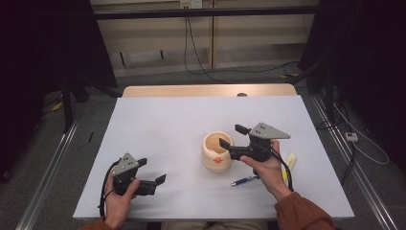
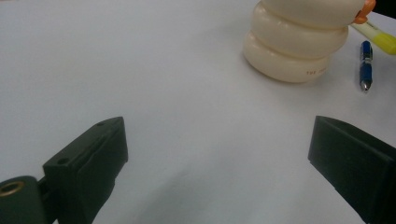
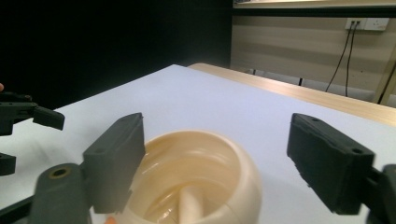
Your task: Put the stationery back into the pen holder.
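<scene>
A cream ribbed cup (image 1: 216,152) with an orange mark on its side stands at the middle of the white table (image 1: 167,120). My right gripper (image 1: 233,136) hovers just over the cup's right rim, open, with nothing between the jaws. In the right gripper view the cup (image 3: 210,172) lies below the gripper (image 3: 217,158), and a pale stick (image 3: 189,205) leans inside it. My left gripper (image 1: 152,170) rests open near the table's front left, apart from the cup. The left gripper view has its jaws wide (image 2: 217,158) over bare table, with the cup (image 2: 299,42) farther off.
A blue pen (image 1: 245,180) lies on the table just in front of the cup, under the right hand. A yellow highlighter (image 1: 289,165) lies to its right. Both appear beside the cup in the left gripper view, pen (image 2: 365,70) and highlighter (image 2: 378,35). A wooden strip (image 1: 206,90) borders the far edge.
</scene>
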Demonstrator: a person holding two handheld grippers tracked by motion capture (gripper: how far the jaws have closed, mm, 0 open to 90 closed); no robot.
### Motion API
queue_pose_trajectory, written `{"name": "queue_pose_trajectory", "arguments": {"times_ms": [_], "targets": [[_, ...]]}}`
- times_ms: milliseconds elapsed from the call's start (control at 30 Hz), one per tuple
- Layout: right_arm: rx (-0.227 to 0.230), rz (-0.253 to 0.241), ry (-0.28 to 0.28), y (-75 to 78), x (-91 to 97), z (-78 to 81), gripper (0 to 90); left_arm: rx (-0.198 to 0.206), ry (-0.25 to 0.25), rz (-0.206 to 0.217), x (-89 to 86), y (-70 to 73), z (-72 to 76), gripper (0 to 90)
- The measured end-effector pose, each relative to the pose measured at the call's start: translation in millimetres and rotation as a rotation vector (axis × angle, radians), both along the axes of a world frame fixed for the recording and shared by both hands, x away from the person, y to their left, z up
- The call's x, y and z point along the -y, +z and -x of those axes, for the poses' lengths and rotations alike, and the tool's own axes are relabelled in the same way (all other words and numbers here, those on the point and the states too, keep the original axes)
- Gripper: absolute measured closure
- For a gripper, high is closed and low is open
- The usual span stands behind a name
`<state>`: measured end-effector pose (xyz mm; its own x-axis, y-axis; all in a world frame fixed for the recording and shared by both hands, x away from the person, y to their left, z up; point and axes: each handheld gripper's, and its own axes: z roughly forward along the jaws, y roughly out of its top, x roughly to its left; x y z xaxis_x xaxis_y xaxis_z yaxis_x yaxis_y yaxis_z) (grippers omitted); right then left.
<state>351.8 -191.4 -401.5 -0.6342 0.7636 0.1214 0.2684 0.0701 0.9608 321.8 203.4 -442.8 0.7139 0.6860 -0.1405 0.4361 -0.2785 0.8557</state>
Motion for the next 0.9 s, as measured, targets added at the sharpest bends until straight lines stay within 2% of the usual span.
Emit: {"name": "queue_pose_trajectory", "arguments": {"times_ms": [100,167,433,633,800,900], "targets": [[-0.023,0.012,-0.006,1.6,6.6,-0.9,14.3,0.001,-0.001,-0.003,-0.7,0.2,-0.2,4.8],[-0.038,0.034,-0.036,2.8,13.9,-1.2,11.3,0.002,-0.001,0.0,-0.8,0.1,-0.2,4.8],[-0.058,0.039,-0.098,8.8,44.6,3.3,9.5,0.0,-0.003,0.001,-1.0,-0.2,-0.7,4.8],[-0.088,0.097,-0.121,6.6,60.7,10.6,8.3,-0.005,0.0,0.005,-1.2,-0.3,-0.8,4.9],[-0.136,0.11,-0.115,2.7,71.6,18.4,8.4,-0.007,0.004,0.003,-1.7,-0.2,-0.5,4.9],[-0.135,0.123,-0.118,-0.9,78.9,25.7,8.4,-0.007,0.002,0.004,-1.4,-0.1,-0.3,4.9]]}}
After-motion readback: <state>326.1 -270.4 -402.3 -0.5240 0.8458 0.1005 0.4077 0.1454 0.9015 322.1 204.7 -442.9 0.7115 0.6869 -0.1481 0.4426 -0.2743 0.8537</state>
